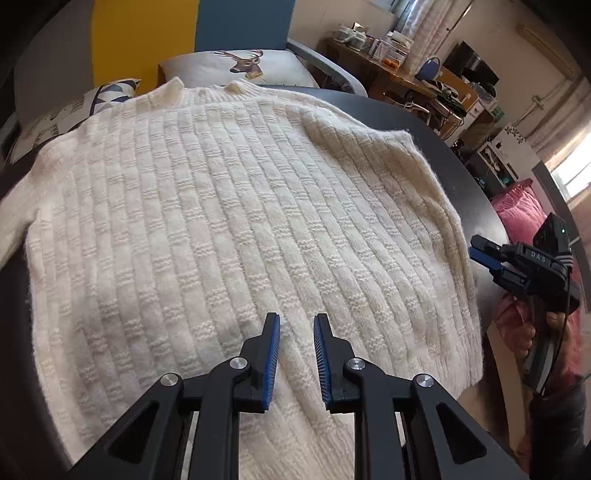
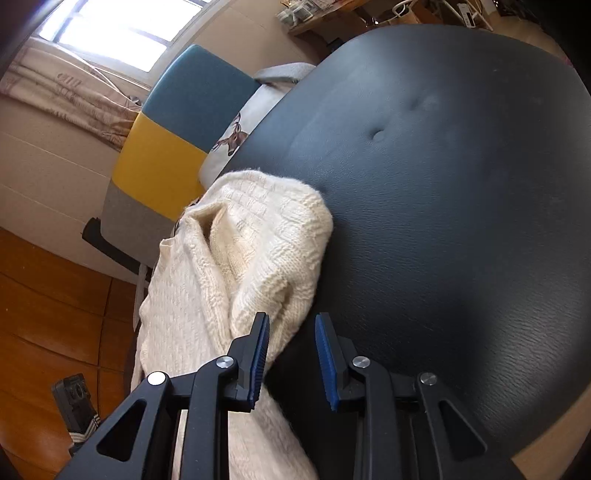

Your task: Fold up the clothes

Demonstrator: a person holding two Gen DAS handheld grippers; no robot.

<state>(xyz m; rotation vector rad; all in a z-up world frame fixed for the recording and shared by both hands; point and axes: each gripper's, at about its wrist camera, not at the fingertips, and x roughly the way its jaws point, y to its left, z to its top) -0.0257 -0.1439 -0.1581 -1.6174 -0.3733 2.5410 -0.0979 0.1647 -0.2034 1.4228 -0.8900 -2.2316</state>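
Note:
A cream knitted sweater [image 1: 229,206] lies spread flat on a round black table [image 1: 436,122], with its collar at the far side. My left gripper [image 1: 296,317] hovers over the near hem, open, its blue pads apart and nothing pinched between them. At the table's right edge my right gripper [image 1: 474,246] points toward the sweater's side, carried by a hand [image 1: 554,317]. In the right wrist view the right gripper [image 2: 292,317] is open. The sweater's bunched side edge [image 2: 258,243] lies just under and beyond its left finger [image 2: 258,347]. Dark tabletop [image 2: 443,221] shows through the gap.
Behind the table stands a sofa with a yellow and blue back [image 1: 147,33], holding a deer-print pillow [image 1: 240,66] and a patterned cushion [image 1: 74,110]. A cluttered wooden desk [image 1: 399,77] is at the back right. A pink cushion [image 1: 517,210] and wooden floor [image 2: 44,295] lie beside the table.

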